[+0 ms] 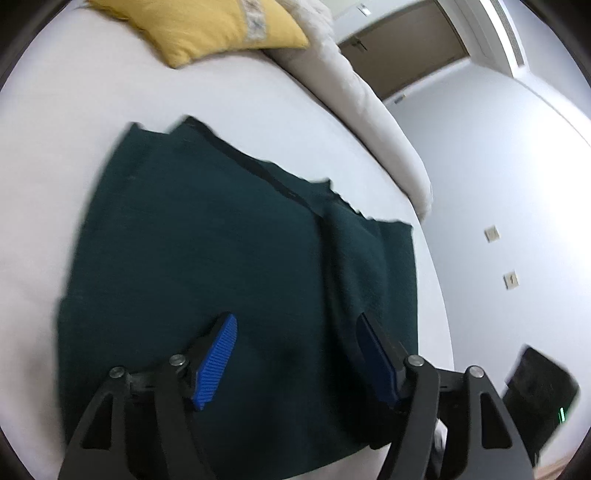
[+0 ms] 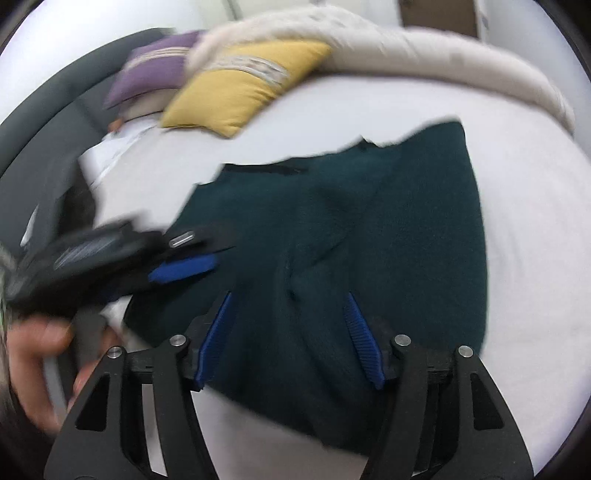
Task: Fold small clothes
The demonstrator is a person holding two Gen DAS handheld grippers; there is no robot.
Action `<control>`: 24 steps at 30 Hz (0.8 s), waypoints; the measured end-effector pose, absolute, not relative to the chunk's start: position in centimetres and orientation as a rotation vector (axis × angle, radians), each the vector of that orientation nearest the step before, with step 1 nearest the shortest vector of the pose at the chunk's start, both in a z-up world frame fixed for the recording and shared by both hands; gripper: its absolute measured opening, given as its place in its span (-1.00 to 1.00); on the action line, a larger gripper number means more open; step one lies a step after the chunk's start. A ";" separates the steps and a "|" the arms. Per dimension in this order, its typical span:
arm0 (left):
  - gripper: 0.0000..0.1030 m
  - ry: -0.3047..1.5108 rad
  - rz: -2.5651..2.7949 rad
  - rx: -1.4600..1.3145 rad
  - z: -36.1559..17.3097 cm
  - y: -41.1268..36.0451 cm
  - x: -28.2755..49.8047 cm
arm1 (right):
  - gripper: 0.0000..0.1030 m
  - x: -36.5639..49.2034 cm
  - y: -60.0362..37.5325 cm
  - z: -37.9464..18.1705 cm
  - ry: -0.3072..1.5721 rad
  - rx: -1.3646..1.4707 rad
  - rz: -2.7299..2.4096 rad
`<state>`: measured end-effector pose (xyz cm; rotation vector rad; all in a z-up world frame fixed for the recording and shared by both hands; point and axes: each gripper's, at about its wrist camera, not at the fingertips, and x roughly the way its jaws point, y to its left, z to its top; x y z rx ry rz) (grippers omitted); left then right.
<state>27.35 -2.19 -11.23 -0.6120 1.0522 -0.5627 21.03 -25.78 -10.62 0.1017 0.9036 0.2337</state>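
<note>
A dark green garment (image 1: pixel 207 251) lies spread flat on the white bed (image 1: pixel 74 110), with a black band along its far edge. It also shows in the right wrist view (image 2: pixel 388 229). My left gripper (image 1: pixel 295 328) hovers over the garment's near part, jaws wide open and empty. My right gripper (image 2: pixel 290 299) is open and empty above the garment's near edge. The left gripper (image 2: pixel 184 258), held by a hand, appears blurred at the left of the right wrist view, over the garment's left edge.
A yellow pillow (image 1: pixel 218 26) and a rolled cream duvet (image 1: pixel 354 96) lie at the far side of the bed. A purple pillow (image 2: pixel 155 70) and a grey headboard (image 2: pixel 55 107) are at the far left. A black object (image 1: pixel 539 391) stands on the floor beyond the bed edge.
</note>
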 end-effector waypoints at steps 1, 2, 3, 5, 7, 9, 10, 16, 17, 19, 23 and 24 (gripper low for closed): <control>0.35 1.060 -0.566 -0.591 -11.1 -3.1 27.4 | 0.16 19.9 -26.0 -10.6 0.898 0.088 0.235; 0.35 1.067 -0.574 -0.567 -10.9 -4.2 27.5 | 0.16 18.5 -26.4 -10.5 0.884 0.092 0.246; 0.36 1.072 -0.576 -0.545 -10.7 -5.0 27.7 | 0.16 17.1 -26.9 -10.4 0.864 0.121 0.279; 0.38 1.086 -0.569 -0.493 -10.4 -6.4 28.1 | 0.16 15.0 -28.2 -10.5 0.830 0.166 0.304; 0.38 1.105 -0.564 -0.465 -10.5 -7.5 28.8 | 0.16 13.2 -30.3 -10.8 0.799 0.202 0.258; 0.32 1.115 -0.550 -0.436 -10.3 -8.3 29.1 | 0.16 12.1 -32.5 -11.3 0.778 0.250 0.206; 0.15 1.117 -0.547 -0.410 -10.1 -8.9 29.1 | 0.16 11.8 -34.2 -11.9 0.777 0.292 0.163; -0.48 1.134 -0.513 -0.306 -10.0 -11.1 29.0 | 0.16 11.6 -38.3 -14.3 0.782 0.426 0.065; -0.59 1.132 -0.509 -0.312 -9.9 -10.9 29.0 | 0.16 11.3 -38.1 -14.4 0.779 0.423 0.061; -0.70 1.122 -0.521 -0.327 -9.5 -10.2 29.0 | 0.16 10.7 -37.6 -14.3 0.769 0.413 0.056; -0.74 1.098 -0.555 -0.368 -8.3 -8.4 28.8 | 0.16 11.5 -36.9 -13.5 0.753 0.390 0.038; -0.74 1.092 -0.561 -0.383 -8.1 -7.8 28.8 | 0.16 11.7 -36.8 -13.1 0.751 0.373 0.035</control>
